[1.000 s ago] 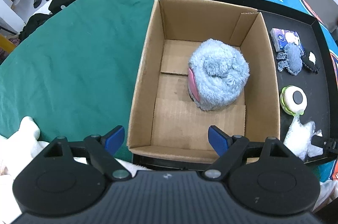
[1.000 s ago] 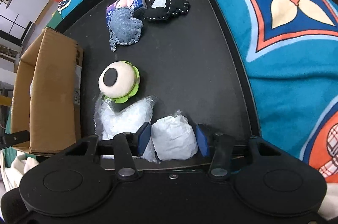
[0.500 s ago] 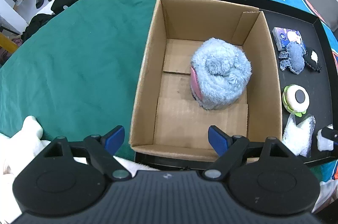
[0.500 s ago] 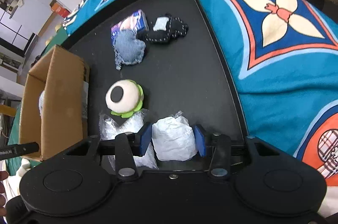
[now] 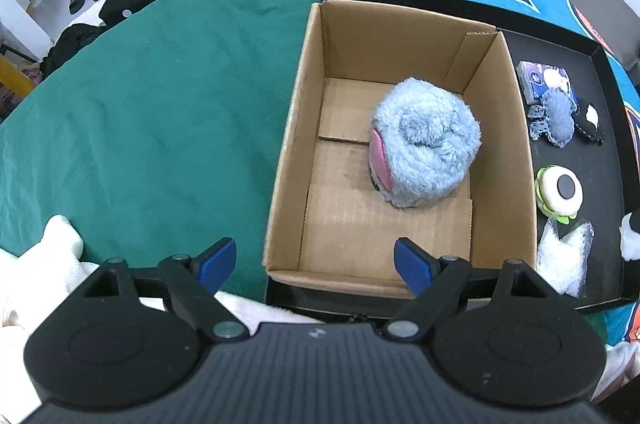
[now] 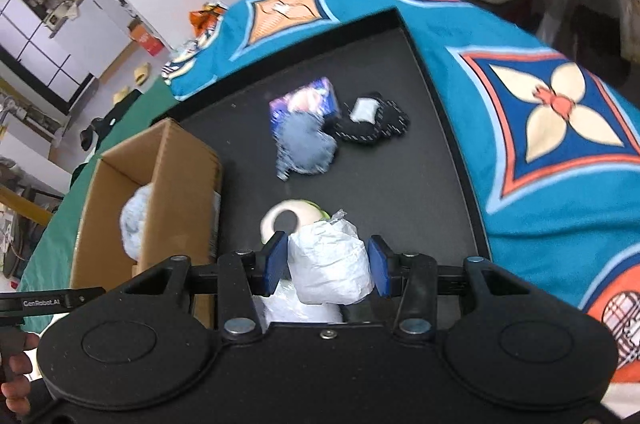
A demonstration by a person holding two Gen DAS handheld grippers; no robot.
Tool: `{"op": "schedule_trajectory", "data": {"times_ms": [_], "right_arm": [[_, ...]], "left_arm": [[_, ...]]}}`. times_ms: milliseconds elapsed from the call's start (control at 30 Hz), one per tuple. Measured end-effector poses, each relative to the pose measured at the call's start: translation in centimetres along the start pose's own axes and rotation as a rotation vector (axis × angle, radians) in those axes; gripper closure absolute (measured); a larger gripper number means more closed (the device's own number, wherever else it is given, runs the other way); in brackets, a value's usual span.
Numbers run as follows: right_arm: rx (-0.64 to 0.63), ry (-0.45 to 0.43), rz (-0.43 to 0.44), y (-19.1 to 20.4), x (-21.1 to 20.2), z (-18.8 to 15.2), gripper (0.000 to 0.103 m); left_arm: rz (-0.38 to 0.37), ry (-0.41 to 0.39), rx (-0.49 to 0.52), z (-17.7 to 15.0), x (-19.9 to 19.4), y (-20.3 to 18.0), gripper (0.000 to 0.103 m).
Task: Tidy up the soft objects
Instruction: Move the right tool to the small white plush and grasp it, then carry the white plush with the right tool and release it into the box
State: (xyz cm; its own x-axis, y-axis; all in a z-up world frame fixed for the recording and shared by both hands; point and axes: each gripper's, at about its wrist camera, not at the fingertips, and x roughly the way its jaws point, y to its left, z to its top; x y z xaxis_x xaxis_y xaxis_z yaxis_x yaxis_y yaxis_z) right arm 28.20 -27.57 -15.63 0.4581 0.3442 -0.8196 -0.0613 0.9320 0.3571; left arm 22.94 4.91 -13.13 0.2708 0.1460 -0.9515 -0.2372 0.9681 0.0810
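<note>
My right gripper (image 6: 327, 266) is shut on a white plastic-wrapped soft bundle (image 6: 328, 266) and holds it above the black tray (image 6: 400, 71). A cardboard box (image 5: 400, 127) stands on the tray's left part with a fluffy blue plush (image 5: 426, 151) inside; the box also shows in the right wrist view (image 6: 176, 175). My left gripper (image 5: 316, 264) is open and empty, hovering over the box's near edge. On the tray lie an eyeball toy (image 5: 560, 189), a clear bag of white stuffing (image 5: 564, 260), a denim pouch (image 5: 556, 117) and a black fabric piece (image 5: 590, 123).
A blue tissue packet (image 5: 540, 79) lies at the tray's far end. A green cloth (image 5: 160, 111) covers the table left of the box. White plush fabric (image 5: 52, 244) lies at the near left. A patterned blue cloth (image 6: 560, 111) lies right of the tray.
My right gripper has lifted the white bundle off the tray and tilted upward. The left gripper has stayed open over the box's near edge.
</note>
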Motion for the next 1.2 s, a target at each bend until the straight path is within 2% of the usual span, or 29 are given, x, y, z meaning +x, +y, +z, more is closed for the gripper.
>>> {"op": "schedule_trajectory", "data": {"times_ms": [300,533,933,1100,1200], "right_arm": [[-0.085,-0.077,0.026,3.0,-1.0,0.8,0.060],[-0.153,-0.131,0.080,5.6,-1.6,1.6,0.060],[-0.240,-0.139,0.132,10.9,-0.7,2.7,0.060],[-0.271,-0.136,0.149,13.1,-0.2,2.9,0.060],[-0.290,-0.131,0.159,14.3,0.2,2.9,0.060]], "left_arm": [[-0.029,-0.034,-0.009,-0.1,-0.4,1.0,0.018],[-0.067,-0.053,-0.037,-0.1,-0.5,1.9,0.022],[-0.109,-0.050,-0.067,0.0,0.5,3.3,0.052],[-0.123,-0.039,-0.082,0.0,1.0,3.9,0.068],[-0.130,-0.034,-0.092,0.1,1.3,4.2,0.073]]}}
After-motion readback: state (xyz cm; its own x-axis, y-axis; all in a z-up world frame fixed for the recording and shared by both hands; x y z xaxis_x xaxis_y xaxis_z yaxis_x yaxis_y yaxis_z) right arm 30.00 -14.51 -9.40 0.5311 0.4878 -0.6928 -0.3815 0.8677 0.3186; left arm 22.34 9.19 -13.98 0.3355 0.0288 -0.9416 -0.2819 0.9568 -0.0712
